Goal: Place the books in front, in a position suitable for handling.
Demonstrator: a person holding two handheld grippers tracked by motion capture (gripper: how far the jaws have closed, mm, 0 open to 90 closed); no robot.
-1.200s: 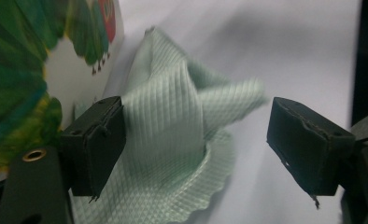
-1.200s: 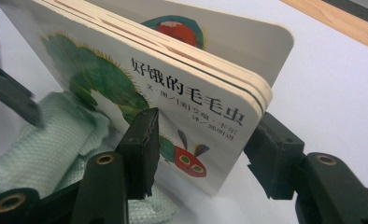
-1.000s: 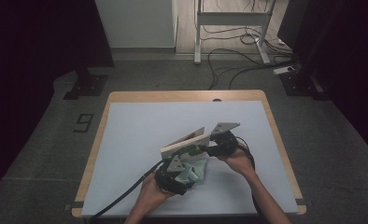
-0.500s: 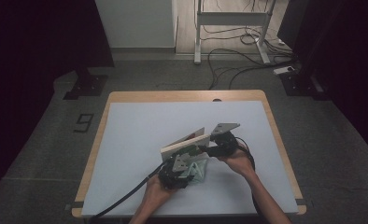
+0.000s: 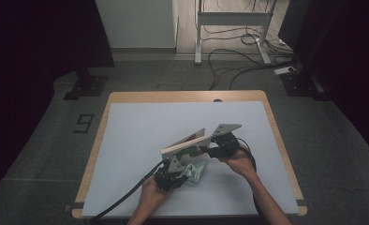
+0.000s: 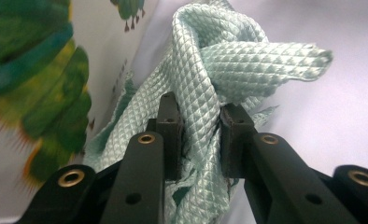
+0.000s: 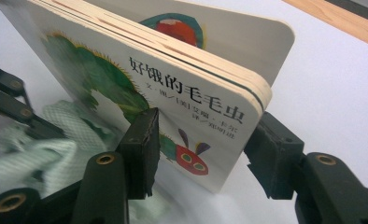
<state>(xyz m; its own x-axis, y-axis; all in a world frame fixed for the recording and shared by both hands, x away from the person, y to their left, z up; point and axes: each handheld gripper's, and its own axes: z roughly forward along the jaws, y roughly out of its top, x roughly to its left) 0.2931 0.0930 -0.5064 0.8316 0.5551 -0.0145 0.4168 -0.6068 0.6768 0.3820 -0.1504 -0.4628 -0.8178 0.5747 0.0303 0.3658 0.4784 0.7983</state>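
A board book [image 5: 185, 144] with a green caterpillar cover is held tilted above the white table top [image 5: 140, 122]. My right gripper [image 5: 207, 151] is shut on its lower corner, one pad on the cover [image 7: 173, 84] and one behind it [image 7: 205, 135]. A mint-green quilted cloth [image 5: 195, 172] lies crumpled beneath the book. My left gripper [image 5: 183, 169] has just been closing, and its jaws now pinch a fold of the cloth [image 6: 229, 60] between the pads [image 6: 200, 121]. The book cover [image 6: 37, 84] stands close on its left.
A wooden border [image 5: 187, 96] runs around the white top. Beyond the far edge, cables [image 5: 229, 56] and a metal desk frame [image 5: 229, 18] stand on the grey floor. A black stand base [image 5: 84, 86] sits off the far left corner.
The left gripper has edged slightly toward the book and the cloth now sits bunched against it. The book and the right gripper have stayed put.
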